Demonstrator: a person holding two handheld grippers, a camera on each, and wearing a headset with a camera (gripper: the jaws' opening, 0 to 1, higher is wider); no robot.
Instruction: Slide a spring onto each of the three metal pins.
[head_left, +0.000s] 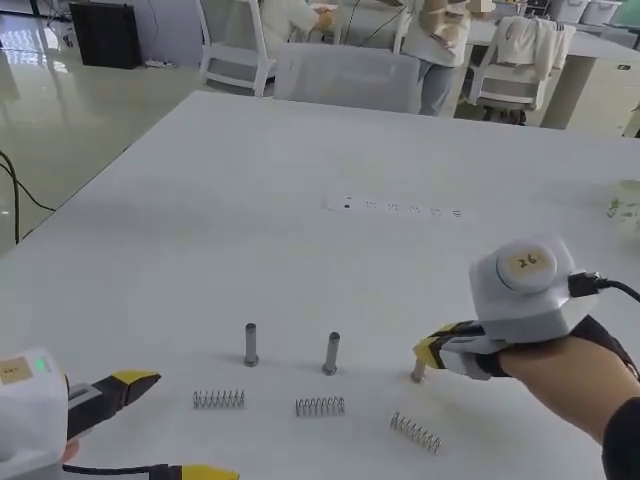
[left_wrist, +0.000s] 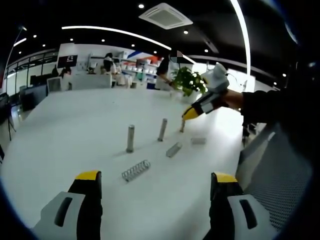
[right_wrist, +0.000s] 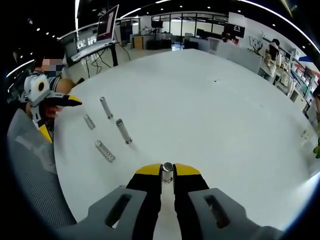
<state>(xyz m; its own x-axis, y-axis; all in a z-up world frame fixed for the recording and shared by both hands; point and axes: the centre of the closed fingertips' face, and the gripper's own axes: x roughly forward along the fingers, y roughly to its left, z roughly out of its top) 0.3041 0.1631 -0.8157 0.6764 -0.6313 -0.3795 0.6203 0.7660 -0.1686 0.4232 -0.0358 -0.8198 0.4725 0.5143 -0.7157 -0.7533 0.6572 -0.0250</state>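
Three short metal pins stand in a row on the white table (head_left: 300, 180): the left pin (head_left: 251, 344), the middle pin (head_left: 331, 353) and the right pin (head_left: 418, 374). In front of them lie three springs (head_left: 219, 399) (head_left: 320, 406) (head_left: 415, 432), flat on the table. My right gripper (head_left: 428, 352) is shut on the right pin (right_wrist: 167, 169), whose top shows between the yellow fingertips (right_wrist: 147, 171). My left gripper (left_wrist: 157, 177) is open and holds nothing, low at the near left (head_left: 165, 428), a little short of the nearest spring (left_wrist: 136, 170).
A socket strip (head_left: 395, 207) is set into the table's middle. White chairs (head_left: 345, 75) and people stand beyond the far edge. A pale cup (head_left: 628, 205) is at the right edge. The table's near edge runs close under both grippers.
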